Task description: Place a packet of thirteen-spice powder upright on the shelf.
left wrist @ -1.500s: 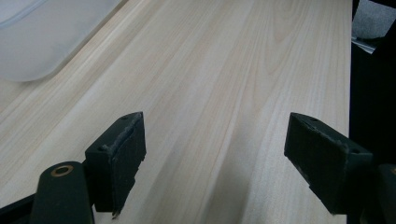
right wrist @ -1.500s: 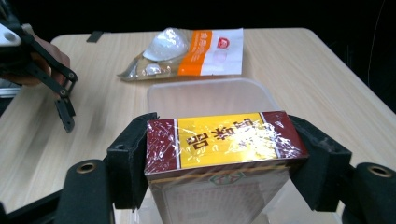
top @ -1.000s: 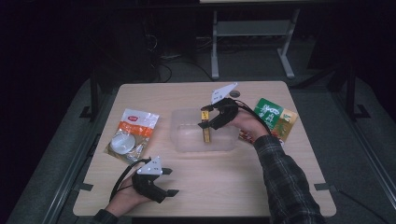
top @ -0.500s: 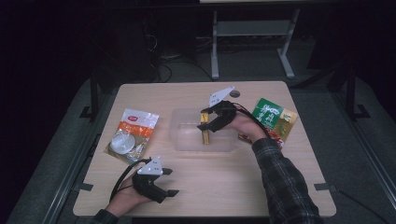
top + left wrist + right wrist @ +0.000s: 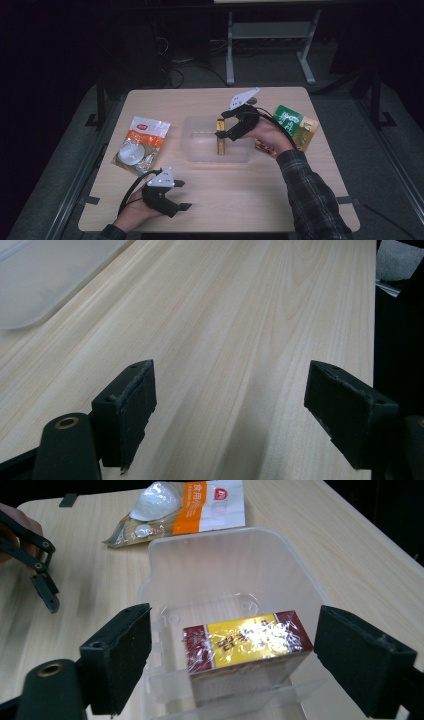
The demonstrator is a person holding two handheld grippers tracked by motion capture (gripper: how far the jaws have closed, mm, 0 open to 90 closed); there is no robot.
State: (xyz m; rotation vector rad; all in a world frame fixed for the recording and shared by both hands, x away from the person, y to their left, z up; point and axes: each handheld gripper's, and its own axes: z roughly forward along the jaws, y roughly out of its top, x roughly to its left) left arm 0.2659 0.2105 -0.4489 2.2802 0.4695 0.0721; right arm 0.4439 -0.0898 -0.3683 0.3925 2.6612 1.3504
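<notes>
Standing on its narrow side inside the clear plastic bin (image 5: 225, 580): yellow-and-maroon box (image 5: 247, 642), film-wrapped, long axis running from the far edge of the table (image 5: 210, 195) toward the near edge in the high view, far end a little higher. Placed toward the right wall of the bin. Bin sited at mid-table, a little toward the far edge.

Right gripper (image 5: 232, 657) poised over the box, jaws just opened, one pad on either side and apart from the wrapping; box released, resting in the bin. Jaws straddling the short width of the box, across its long axis.

Left gripper (image 5: 172, 197) low over the table near the near-left corner, jaws spread wide, bare wood between them.

Orange-and-white snack bag (image 5: 140, 145) lying flat by the left edge, well apart from the bin. Green packet (image 5: 292, 122) lying by the right edge, just beyond the right hand.
</notes>
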